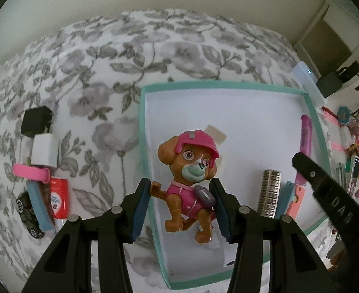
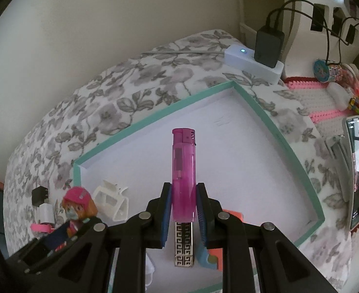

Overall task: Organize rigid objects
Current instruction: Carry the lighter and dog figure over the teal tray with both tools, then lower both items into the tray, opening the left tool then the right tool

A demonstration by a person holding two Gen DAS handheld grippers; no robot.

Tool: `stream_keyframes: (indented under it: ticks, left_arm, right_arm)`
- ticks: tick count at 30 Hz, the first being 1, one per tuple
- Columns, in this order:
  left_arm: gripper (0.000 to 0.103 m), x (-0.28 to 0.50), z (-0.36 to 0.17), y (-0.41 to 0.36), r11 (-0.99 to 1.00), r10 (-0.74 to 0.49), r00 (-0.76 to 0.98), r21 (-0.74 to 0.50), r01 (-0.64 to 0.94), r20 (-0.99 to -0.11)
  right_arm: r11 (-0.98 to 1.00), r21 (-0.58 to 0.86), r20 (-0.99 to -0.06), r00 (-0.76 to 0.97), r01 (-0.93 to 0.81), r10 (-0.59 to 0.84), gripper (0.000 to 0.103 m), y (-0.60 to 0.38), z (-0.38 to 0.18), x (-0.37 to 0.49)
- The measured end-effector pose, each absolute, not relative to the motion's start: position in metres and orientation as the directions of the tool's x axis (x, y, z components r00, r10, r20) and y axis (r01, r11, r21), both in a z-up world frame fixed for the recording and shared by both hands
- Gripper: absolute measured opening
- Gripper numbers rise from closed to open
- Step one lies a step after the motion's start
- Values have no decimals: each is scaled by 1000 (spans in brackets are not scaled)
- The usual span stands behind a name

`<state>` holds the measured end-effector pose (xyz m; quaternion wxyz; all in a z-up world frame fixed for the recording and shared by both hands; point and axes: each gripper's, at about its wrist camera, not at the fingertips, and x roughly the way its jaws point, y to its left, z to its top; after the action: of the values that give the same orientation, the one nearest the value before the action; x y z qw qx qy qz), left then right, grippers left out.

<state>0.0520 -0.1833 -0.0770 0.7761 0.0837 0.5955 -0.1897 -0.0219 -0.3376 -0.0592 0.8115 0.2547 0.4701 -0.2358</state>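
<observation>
"DAS" on right gripper (image 1: 301, 163) arm.

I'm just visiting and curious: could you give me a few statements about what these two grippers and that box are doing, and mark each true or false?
1. The left gripper holds a toy dog. True.
2. The right gripper is empty. False: it is shut on a pink lighter.
3. The teal-rimmed box sits on a floral cloth. True.
4. The box is empty. False: a patterned metal bar and a white clip lie inside.
</observation>
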Motion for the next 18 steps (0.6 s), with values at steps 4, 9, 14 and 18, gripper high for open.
stream_keyframes:
  ticks: [4, 9, 14, 18]
  left_arm:
    - [51, 50, -77, -180, 917, -197, 223, -99, 387, -955]
    - [51, 40, -77, -184, 903, -208, 207, -106, 417, -956]
    - [51, 38, -84, -188, 897, -207, 184, -111, 428, -961]
    - [51, 43, -87, -187, 898, -234, 179, -142, 416, -956]
  right_arm:
    - [759, 179, -894, 426, 627, -141, 21, -341, -68, -18]
    - [756, 168, -907, 399, 632, -132, 21, -342, -80, -14]
    - [763, 158, -912, 389, 627, -131, 21, -340, -84, -13]
    - [766, 155, -912, 389, 624, -133, 21, -339, -84, -14]
